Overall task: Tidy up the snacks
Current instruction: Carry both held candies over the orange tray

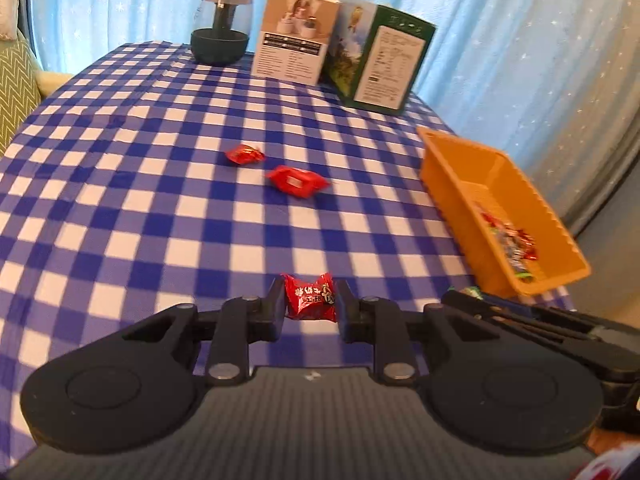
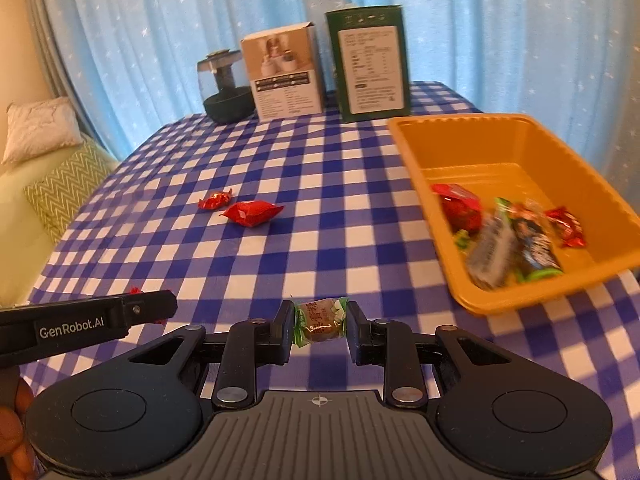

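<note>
The left gripper [image 1: 311, 299] pinched a red-wrapped candy [image 1: 310, 297] crosswise between its pads, and the right gripper [image 2: 320, 322] likewise clamped a green-wrapped sweet [image 2: 319, 321], each held by its middle so the twisted wrapper ends stuck free. Both were probably gripped this way to be carried to the orange plastic bin [image 2: 472, 148], which stood ahead and to the right of the right jaws and farther right of the left ones, near the table's edge. It already held several wrapped snacks [image 2: 508, 232], so sorting looked well under way. Two more red candies, a small twisted one [image 1: 245, 154] and a larger flat packet [image 1: 297, 181], lay on the cloth straight ahead of the left jaws, close together but apart, apparently not yet collected. The surface was a table under a blue-and-white checked tablecloth [image 1: 132, 216]. Far beyond the jaws stood a dark glass-domed device [image 1: 221, 26], a white carton [image 1: 294, 36] and a green carton [image 1: 380, 56], set back as if out of the working area. Pale blue star-dotted curtains [image 2: 180, 20] hung behind, with a green-patterned sofa [image 2: 60, 184] and a cushion [image 2: 40, 128] off to the left.
</note>
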